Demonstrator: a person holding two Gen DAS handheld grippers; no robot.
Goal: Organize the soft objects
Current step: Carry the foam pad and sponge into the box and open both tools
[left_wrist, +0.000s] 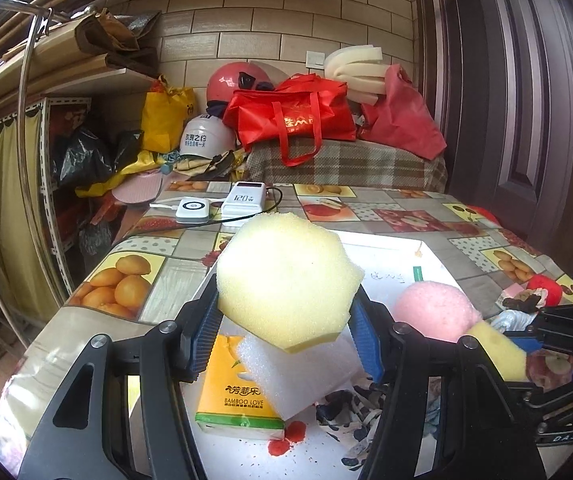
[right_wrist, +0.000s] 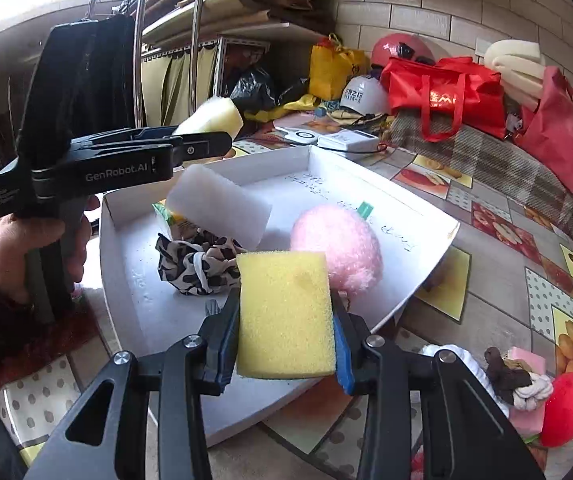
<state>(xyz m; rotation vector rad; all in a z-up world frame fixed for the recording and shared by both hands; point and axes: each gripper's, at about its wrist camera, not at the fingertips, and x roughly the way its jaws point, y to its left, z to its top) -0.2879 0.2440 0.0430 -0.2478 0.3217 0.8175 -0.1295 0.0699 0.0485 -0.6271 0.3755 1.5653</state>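
Observation:
My left gripper (left_wrist: 286, 324) is shut on a pale yellow hexagonal sponge (left_wrist: 286, 280) and holds it above the white tray (left_wrist: 382, 248). My right gripper (right_wrist: 284, 344) is shut on a yellow rectangular sponge (right_wrist: 286, 312) over the tray's (right_wrist: 406, 280) near edge. In the tray lie a white foam block (right_wrist: 218, 208), a pink fluffy ball (right_wrist: 336, 248), a spotted cloth (right_wrist: 194, 264) and a yellow tissue pack (left_wrist: 234, 396). The left gripper with its sponge (right_wrist: 214, 120) also shows in the right wrist view, above the tray's far left corner.
A red plush toy (right_wrist: 562, 408), a pink sponge (right_wrist: 530, 360) and bundled socks (right_wrist: 514, 380) lie on the fruit-print tablecloth right of the tray. Power banks (left_wrist: 242, 196) sit at the table's far side. Red bags (left_wrist: 294, 112) and helmets are piled behind.

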